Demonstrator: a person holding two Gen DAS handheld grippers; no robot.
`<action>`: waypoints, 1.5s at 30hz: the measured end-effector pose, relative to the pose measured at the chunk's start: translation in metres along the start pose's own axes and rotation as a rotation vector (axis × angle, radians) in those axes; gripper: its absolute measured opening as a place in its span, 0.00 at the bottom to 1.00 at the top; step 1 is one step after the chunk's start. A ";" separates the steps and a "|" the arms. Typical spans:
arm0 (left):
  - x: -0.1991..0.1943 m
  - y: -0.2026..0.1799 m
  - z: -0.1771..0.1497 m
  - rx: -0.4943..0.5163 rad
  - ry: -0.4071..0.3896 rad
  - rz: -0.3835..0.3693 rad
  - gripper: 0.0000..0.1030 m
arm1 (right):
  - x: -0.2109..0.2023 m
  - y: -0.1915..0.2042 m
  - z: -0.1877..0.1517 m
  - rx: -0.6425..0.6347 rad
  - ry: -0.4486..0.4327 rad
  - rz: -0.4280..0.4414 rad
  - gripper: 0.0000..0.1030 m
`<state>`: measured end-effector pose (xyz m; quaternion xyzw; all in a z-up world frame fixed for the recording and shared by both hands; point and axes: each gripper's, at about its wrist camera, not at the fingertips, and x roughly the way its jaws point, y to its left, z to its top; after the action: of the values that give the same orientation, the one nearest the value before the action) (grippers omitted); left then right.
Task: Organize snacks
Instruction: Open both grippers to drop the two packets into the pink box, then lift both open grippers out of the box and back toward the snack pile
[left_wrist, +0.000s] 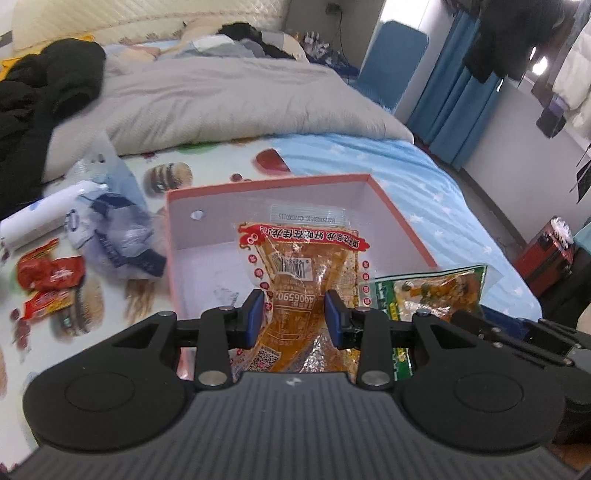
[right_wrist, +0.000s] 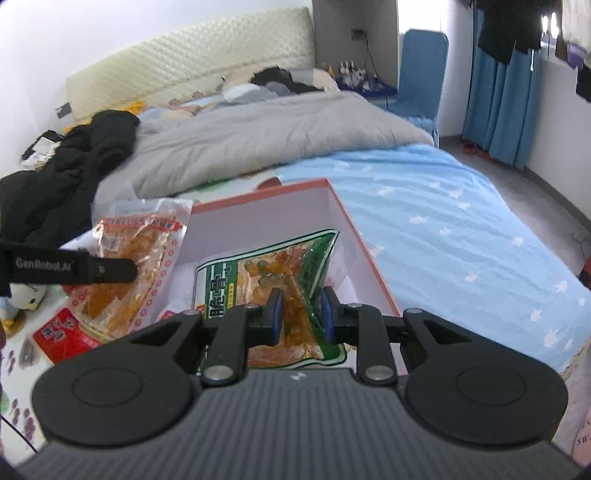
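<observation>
My left gripper (left_wrist: 294, 318) grips the orange snack packet (left_wrist: 295, 273), held above the pink box (left_wrist: 402, 221) at 12 o'clock. My right gripper (right_wrist: 300, 315) clamps the green snack packet (right_wrist: 266, 273) over the same box's near end.

A: Locate the open pink-rimmed cardboard box (left_wrist: 402, 218).
B: Centre of the left wrist frame, on the printed bedsheet (left_wrist: 221, 162), before the grey quilt (left_wrist: 229, 99).

A: Items at the box?
B: Orange transparent snack packet (left_wrist: 295, 266) over its interior; green-bordered snack packet (left_wrist: 428, 291) at its right edge.

A: Left of the box?
B: Crumpled white plastic bag (left_wrist: 110, 229); small red wrapped snacks (left_wrist: 51, 275) further left.
</observation>
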<state>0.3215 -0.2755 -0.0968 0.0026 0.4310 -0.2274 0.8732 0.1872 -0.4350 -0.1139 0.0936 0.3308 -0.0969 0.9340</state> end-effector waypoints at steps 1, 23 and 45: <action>0.011 -0.001 0.003 0.005 0.011 0.002 0.40 | 0.010 -0.003 0.000 -0.001 0.013 -0.004 0.24; 0.017 -0.016 -0.004 0.044 0.042 0.029 0.65 | 0.049 -0.024 -0.013 0.072 0.098 -0.053 0.58; -0.179 0.016 -0.104 0.019 -0.136 0.107 0.65 | -0.103 0.038 -0.048 0.015 -0.069 0.040 0.58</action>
<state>0.1564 -0.1696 -0.0305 0.0185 0.3679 -0.1839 0.9113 0.0893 -0.3743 -0.0806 0.1037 0.2957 -0.0841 0.9459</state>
